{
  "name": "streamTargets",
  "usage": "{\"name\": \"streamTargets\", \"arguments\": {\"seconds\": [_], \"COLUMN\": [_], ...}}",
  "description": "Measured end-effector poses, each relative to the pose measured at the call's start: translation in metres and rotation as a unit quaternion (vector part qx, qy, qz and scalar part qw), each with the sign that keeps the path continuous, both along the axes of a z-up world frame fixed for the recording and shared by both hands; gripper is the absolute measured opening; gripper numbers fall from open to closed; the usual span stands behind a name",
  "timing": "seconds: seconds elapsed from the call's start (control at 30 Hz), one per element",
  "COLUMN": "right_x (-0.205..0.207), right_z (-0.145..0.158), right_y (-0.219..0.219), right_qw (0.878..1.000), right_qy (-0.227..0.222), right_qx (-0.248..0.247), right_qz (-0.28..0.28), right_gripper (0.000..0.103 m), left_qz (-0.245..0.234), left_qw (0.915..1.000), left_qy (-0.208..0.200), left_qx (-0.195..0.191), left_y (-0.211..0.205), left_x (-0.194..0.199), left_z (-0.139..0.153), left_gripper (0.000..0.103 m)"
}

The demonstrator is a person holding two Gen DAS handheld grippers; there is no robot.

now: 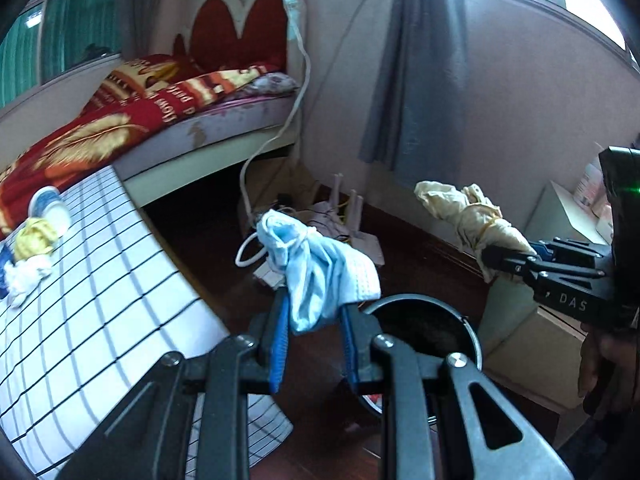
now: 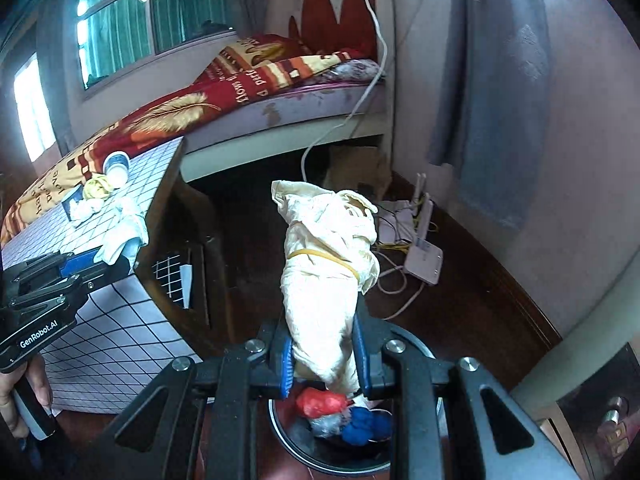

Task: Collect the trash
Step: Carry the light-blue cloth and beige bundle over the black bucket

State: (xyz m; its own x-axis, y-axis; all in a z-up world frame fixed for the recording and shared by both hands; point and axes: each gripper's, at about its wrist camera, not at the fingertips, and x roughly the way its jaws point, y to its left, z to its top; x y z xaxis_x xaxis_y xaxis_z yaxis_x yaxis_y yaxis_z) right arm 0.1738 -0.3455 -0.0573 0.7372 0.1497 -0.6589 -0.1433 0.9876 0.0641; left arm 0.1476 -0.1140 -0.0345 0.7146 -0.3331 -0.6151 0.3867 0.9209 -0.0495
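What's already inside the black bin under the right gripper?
Inside the black bin: a red crumpled wad, a blue wad and something grey between them. The gripper frame covers the rest.

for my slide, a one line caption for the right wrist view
Right gripper holds a cream bundle over the black bin holding red and blue scraps.

My left gripper (image 1: 312, 312) points forward and downward, its blue-padded jaws closed on something held between them. My right gripper (image 2: 324, 356) takes the same downward tilt, jaws likewise clamped on a load. Each tool appears in the other's wrist view, side by side and apart. My left hand (image 2: 24, 396) wraps its handle; my right hand (image 1: 608, 376) grips its own.
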Motion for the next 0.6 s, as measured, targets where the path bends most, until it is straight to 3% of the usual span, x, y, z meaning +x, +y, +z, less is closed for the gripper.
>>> {"name": "streamTargets", "arguments": {"seconds": [0.6], "right_x": [-0.021], "right_z": [-0.040], "right_y": [-0.053], "right_qw": [0.998], "right_qy": [0.042], "right_qx": [-0.030], "right_qz": [-0.032], "right_gripper": [0.026], "left_qz": [-0.077], "left_qw": [0.9954], "left_qy": [0.052], "left_qx": [0.026], "left_y": [-0.072], "left_x": [0.010], "left_z": [-0.044], "left_gripper": [0.025]}}
